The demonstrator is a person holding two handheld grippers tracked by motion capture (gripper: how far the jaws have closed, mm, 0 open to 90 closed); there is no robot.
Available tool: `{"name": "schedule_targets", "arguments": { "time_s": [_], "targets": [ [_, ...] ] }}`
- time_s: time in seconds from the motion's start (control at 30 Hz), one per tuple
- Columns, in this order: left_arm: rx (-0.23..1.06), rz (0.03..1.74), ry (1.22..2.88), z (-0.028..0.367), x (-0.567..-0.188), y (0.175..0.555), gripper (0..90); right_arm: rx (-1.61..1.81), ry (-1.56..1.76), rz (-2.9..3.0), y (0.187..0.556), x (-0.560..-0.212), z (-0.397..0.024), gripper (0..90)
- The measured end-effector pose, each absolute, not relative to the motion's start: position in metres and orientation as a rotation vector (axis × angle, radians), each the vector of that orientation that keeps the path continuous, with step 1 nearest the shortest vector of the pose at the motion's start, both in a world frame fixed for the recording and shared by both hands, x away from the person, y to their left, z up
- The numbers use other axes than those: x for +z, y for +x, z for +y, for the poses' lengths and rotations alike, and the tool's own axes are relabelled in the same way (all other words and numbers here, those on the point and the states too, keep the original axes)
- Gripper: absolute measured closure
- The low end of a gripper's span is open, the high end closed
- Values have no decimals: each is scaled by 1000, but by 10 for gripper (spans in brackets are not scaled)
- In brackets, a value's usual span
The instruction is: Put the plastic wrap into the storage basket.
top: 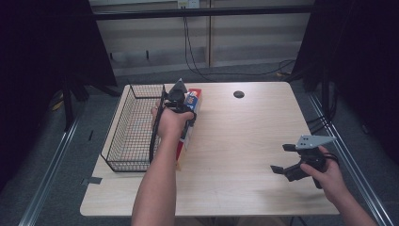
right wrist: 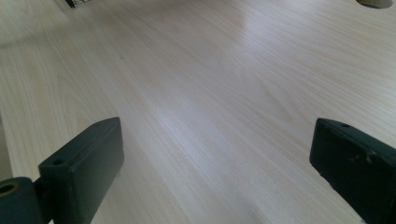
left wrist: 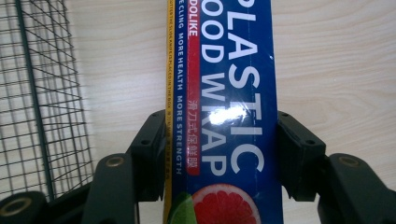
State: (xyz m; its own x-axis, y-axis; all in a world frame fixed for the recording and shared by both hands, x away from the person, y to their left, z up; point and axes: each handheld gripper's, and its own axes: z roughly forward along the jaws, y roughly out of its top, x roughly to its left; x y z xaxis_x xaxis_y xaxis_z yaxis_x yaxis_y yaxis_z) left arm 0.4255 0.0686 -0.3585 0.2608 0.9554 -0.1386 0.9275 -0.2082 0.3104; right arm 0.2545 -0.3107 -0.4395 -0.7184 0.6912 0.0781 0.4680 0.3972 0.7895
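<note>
So, near to far:
- right gripper (top: 282, 159): jaws wide apart, nothing between, low over bare table (top: 235, 155).
- left gripper (left wrist: 219, 154) clamped on plastic wrap box (left wrist: 224, 93), just right of wire basket (top: 134, 127).
- cable hole (top: 239, 94) far, clear of both.

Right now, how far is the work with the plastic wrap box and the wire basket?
Done: the left tongs are shut on the plastic wrap box. In hand: the box is beside the wire basket, not inside. Left: probably putting it in. The right tongs wait open.
</note>
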Motion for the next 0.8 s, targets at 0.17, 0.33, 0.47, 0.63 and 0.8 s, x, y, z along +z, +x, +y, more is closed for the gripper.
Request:
{"name": "schedule_targets", "arguments": {
  "time_s": [0.17, 0.33, 0.47, 0.63, 0.8],
  "targets": [
    [135, 1724, 2201, 74, -351, 425, 436, 1231, 1024, 2398, 255, -440, -310, 26],
    [143, 1728, 2194, 76, -347, 424, 436, 1231, 1029, 2397, 255, -440, -310, 26],
    [150, 1734, 2188, 80, -342, 424, 436, 1229, 1028, 2396, 255, -440, -310, 26],
    [156, 1757, 2165, 87, -338, 423, 436, 1228, 1029, 2396, 255, -440, -310, 26],
    [164, 1767, 2152, 95, -334, 422, 437, 1228, 1031, 2395, 256, -440, -310, 27]
  ]
}}
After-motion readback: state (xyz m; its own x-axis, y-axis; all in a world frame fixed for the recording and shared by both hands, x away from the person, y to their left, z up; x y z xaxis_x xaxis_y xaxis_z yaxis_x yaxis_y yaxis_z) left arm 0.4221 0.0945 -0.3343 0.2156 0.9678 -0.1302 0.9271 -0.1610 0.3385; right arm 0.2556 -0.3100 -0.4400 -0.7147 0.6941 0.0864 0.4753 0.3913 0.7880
